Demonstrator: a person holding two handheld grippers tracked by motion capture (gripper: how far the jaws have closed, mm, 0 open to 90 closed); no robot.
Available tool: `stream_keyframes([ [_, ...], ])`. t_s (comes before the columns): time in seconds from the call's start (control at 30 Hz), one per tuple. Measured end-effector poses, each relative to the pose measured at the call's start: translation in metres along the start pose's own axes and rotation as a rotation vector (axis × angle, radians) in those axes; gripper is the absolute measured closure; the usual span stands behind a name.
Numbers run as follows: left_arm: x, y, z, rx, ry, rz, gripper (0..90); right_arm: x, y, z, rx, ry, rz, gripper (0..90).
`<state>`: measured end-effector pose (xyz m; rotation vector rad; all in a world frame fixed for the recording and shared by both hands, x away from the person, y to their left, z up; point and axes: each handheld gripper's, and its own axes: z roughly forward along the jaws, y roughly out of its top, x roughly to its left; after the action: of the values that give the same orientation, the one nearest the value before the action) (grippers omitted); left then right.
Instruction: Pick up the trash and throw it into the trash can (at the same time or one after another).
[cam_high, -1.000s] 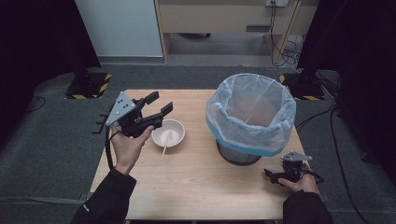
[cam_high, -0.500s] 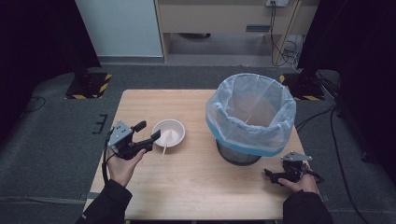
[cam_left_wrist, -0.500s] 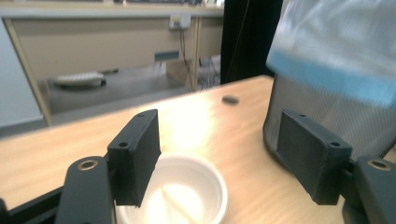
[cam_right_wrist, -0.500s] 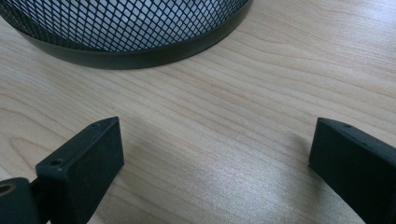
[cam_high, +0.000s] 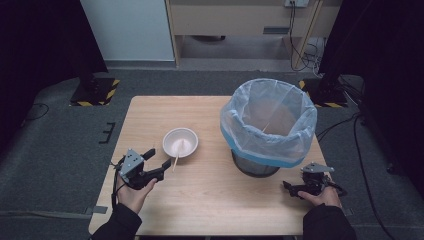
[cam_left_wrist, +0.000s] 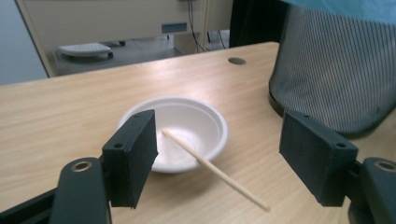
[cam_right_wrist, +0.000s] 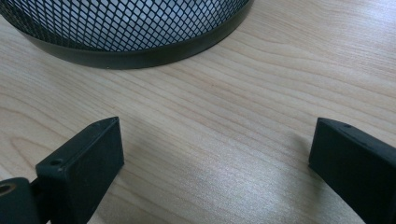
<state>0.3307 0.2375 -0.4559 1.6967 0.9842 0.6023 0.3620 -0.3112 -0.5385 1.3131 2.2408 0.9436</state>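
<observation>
Dark grey carpet and black drapes frame the pale wooden bench (cam_high: 210, 200) at which we see a person seated, a pair of black two-jaw tongs in each hand. We find the left tongs (cam_high: 156, 162) low over the bench's near left part, jaws spread wide after just opening further, with nothing pressed between them. From the left gripper view those left tongs (cam_left_wrist: 219, 158) look straight at a small white foam bowl (cam_left_wrist: 187, 128), and a thin wooden stick (cam_left_wrist: 215, 171) leans out of the bowl over its near rim, its free end reaching toward us between the two jaws without touching either. In the high view the same bowl (cam_high: 180, 142) stands left of centre on the bench, the stick (cam_high: 176, 160) slanting down from it toward the left tongs.

We see the right tongs (cam_high: 289, 186) resting at the near right edge of the bench, just beside the foot of a black wire-mesh waste bin (cam_high: 257, 167) lined with a pale blue plastic bag (cam_high: 268, 125). From the right gripper view the right tongs (cam_right_wrist: 215, 163) stand wide apart over bare wood, holding nothing, with the bin's mesh base (cam_right_wrist: 140, 37) just ahead.

Behind the bench we make out a white panel, a beige cabinet and yellow-and-black striped stand feet on the floor.
</observation>
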Motion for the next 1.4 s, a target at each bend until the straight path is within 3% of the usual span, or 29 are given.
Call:
stream_keyframes([
  [0.1,-0.004,-0.007,0.004,0.050,-0.006,0.004,28.4,0.000,0.000,0.000,0.002,0.001,-0.001,3.3],
  [0.23,-0.010,-0.014,0.014,0.116,-0.014,0.040,30.1,0.000,0.000,0.000,0.001,0.000,-0.003,3.3],
  [0.43,-0.018,-0.020,0.021,0.174,-0.039,0.056,33.3,0.000,0.000,0.000,0.001,0.001,-0.004,3.3],
  [0.67,-0.019,-0.023,0.027,0.219,-0.034,0.079,41.7,0.000,0.000,0.000,0.003,0.003,-0.003,3.3],
  [0.97,-0.016,-0.022,0.031,0.228,-0.014,0.111,56.9,0.000,0.000,0.000,0.003,0.003,-0.003,3.3],
  [1.4,-0.005,-0.021,0.030,0.248,0.019,0.097,76.8,0.000,0.000,0.000,0.003,0.003,-0.003,3.3],
])
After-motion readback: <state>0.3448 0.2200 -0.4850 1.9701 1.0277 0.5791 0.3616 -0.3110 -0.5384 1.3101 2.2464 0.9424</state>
